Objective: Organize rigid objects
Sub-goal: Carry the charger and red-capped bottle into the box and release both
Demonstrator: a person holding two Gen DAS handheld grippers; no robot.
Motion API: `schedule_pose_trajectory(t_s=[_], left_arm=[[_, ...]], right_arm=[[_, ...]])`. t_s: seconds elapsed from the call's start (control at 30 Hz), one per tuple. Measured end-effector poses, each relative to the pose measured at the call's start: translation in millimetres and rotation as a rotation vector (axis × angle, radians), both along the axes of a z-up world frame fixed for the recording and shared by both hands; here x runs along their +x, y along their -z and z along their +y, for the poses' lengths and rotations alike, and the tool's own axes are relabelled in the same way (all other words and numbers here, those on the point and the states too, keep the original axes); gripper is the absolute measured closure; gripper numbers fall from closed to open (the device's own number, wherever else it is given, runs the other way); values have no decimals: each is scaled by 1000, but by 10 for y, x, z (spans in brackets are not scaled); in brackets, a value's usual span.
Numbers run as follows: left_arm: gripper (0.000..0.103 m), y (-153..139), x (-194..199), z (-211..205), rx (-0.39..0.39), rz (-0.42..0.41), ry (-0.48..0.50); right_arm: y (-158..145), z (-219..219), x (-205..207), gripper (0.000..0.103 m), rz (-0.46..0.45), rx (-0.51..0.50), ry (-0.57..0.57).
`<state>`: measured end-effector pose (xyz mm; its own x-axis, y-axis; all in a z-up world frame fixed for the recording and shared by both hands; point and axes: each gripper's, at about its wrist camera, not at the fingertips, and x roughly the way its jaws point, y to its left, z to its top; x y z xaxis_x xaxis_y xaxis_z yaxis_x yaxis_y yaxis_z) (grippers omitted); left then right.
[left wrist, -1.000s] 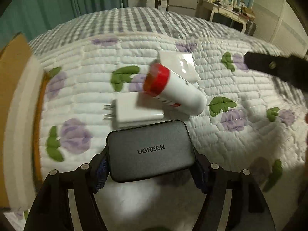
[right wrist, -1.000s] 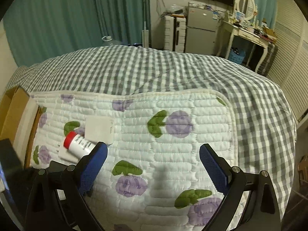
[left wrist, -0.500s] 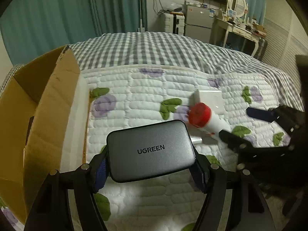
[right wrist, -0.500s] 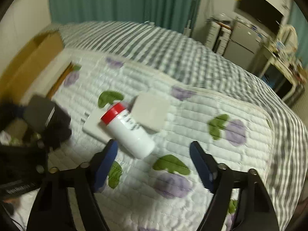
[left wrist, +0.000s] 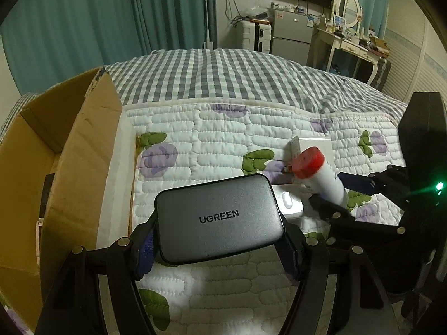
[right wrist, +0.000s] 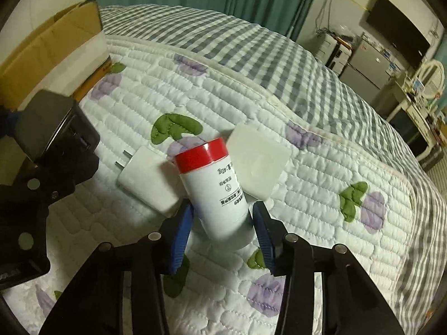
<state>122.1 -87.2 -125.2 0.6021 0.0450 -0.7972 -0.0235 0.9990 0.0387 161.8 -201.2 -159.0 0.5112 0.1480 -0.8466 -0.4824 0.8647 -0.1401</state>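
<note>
My left gripper (left wrist: 218, 248) is shut on a grey UGREEN charger (left wrist: 220, 217), held above the quilt beside the cardboard box (left wrist: 81, 150). A white bottle with a red cap (right wrist: 218, 189) lies tilted across a white plug adapter (right wrist: 148, 178) and next to a flat white square box (right wrist: 259, 159). My right gripper (right wrist: 222, 223) straddles the bottle's base, its jaws closing, the blue pads (right wrist: 183, 231) against both sides of the bottle. In the left wrist view the bottle (left wrist: 321, 173) sits between the right gripper's fingers (left wrist: 354, 181).
The open cardboard box (right wrist: 47, 44) stands at the left edge of the flowered quilt (right wrist: 307, 184) on a checked bedspread. Teal curtains, a small fridge and a dressing table are behind the bed.
My right gripper swung left and down over the bottle and its jaws narrowed onto it. The left gripper lifted the grey charger off the quilt and turned toward the cardboard box.
</note>
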Motion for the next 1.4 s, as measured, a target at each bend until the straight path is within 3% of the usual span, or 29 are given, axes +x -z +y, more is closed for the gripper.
schedule_pose_trajectory(t_s=[0.2, 0.37, 0.53, 0.83, 1.13, 1.4], left_arm=[[31, -178, -118, -30, -3, -30, 17], [31, -463, -275, -1, -14, -77, 35], [31, -763, -448, 77, -27, -128, 36], [31, -1286, -716, 304, -64, -204, 41], [31, -1732, -849, 752, -69, -248, 53], [31, -1690, -812, 1339, -27, -262, -20]], right_arm=[[-249, -127, -141, 65, -40, 50, 60], [-561, -169, -312, 68, -151, 29, 101], [-855, -187, -469, 69, -191, 56, 150], [-1482, -6, -823, 69, -280, 40, 146], [-2084, 302, -1006, 69, -245, 161, 130], [-2296, 873, -1014, 69, -262, 179, 49]])
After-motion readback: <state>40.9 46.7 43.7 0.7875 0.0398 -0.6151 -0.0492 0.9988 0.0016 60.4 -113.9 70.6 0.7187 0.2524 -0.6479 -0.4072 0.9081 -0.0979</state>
